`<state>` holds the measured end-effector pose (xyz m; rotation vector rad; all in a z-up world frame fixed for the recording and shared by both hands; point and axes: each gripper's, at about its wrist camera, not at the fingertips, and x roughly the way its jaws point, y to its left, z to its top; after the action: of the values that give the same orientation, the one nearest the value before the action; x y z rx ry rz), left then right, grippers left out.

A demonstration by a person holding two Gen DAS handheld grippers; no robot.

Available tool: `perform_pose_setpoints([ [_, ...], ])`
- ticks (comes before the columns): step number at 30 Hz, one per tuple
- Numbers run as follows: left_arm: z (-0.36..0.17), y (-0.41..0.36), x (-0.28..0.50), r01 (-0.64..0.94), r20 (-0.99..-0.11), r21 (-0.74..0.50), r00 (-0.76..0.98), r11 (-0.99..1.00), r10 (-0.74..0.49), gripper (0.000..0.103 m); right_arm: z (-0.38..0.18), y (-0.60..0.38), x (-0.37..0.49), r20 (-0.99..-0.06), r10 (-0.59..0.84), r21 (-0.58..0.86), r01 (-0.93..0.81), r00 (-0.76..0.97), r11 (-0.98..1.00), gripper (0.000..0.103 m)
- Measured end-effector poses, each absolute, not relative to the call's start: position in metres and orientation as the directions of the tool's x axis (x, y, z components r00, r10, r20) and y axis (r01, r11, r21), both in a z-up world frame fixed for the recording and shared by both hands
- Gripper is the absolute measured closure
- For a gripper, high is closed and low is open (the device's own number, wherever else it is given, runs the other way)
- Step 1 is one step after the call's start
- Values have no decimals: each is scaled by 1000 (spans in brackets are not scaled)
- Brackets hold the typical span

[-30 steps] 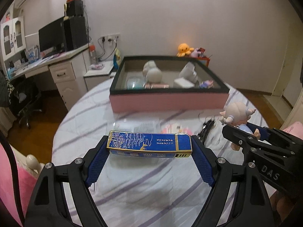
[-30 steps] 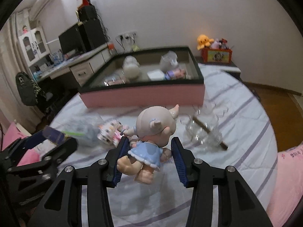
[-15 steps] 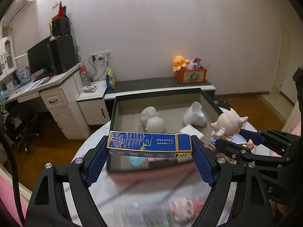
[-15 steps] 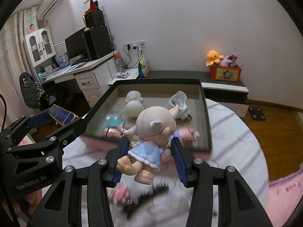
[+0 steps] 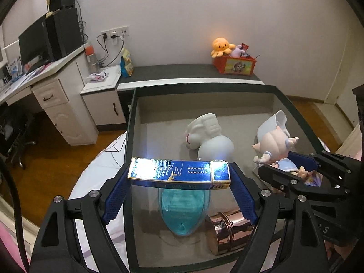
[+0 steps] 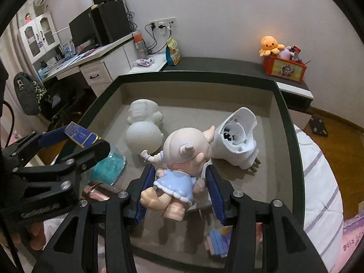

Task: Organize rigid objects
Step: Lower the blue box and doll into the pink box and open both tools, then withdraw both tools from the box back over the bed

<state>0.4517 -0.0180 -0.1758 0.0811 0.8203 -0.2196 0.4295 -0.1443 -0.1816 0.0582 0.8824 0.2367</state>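
Both sets of jaws are pinching cargo: the left gripper (image 5: pixel 179 177) clamps a blue foil box (image 5: pixel 178 174) endwise between its blue pads, and the right gripper (image 6: pixel 179 186) grips a doll (image 6: pixel 179 166) in a blue dress by the body. Each load hangs above the dark-rimmed tray (image 6: pixel 289 122). Beneath them the tray floor is crowded with a white figurine (image 5: pixel 208 136), a white hooded gadget (image 6: pixel 238 138), a teal transparent shell (image 5: pixel 184 211) and a copper-coloured metal piece (image 5: pixel 227 232), leaving bare floor mainly along the far wall. A second ago both loads hung over the striped tabletop short of the tray; now they are above its interior.
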Motion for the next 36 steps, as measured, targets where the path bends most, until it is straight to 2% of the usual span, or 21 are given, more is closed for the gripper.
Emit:
perform_pose_setpoints([
  [4,-175,-17,450,216,-726,-32,666,976,-171,18,-185,-147,433,-755,241,158,-188,609,969,55],
  [7,-166,-12,441,209,-704,-37,688,977,-174,15,-180,-149,430,-741,242,163,-182,626,970,49],
  [12,-140,-3,409,204,-644,-66,739,977,-198,8,-157,-153,409,-697,217,142,-165,683,976,26],
  [22,-81,1,288,190,-460,-13,871,982,-174,2,-95,-154,310,-541,213,127,-171,813,977,17],
  [28,-59,0,217,162,-365,43,921,986,-136,0,-69,-156,237,-451,199,115,-164,870,980,16],
  [29,-55,1,201,142,-338,53,934,988,-116,0,-67,-157,226,-440,192,111,-159,878,981,14],
  [32,-49,8,172,112,-316,45,944,993,-92,0,-58,-157,194,-398,160,96,-132,904,987,0],
  [36,-42,14,137,122,-292,-1,949,993,-116,0,-49,-156,155,-347,146,86,-124,926,989,0],
])
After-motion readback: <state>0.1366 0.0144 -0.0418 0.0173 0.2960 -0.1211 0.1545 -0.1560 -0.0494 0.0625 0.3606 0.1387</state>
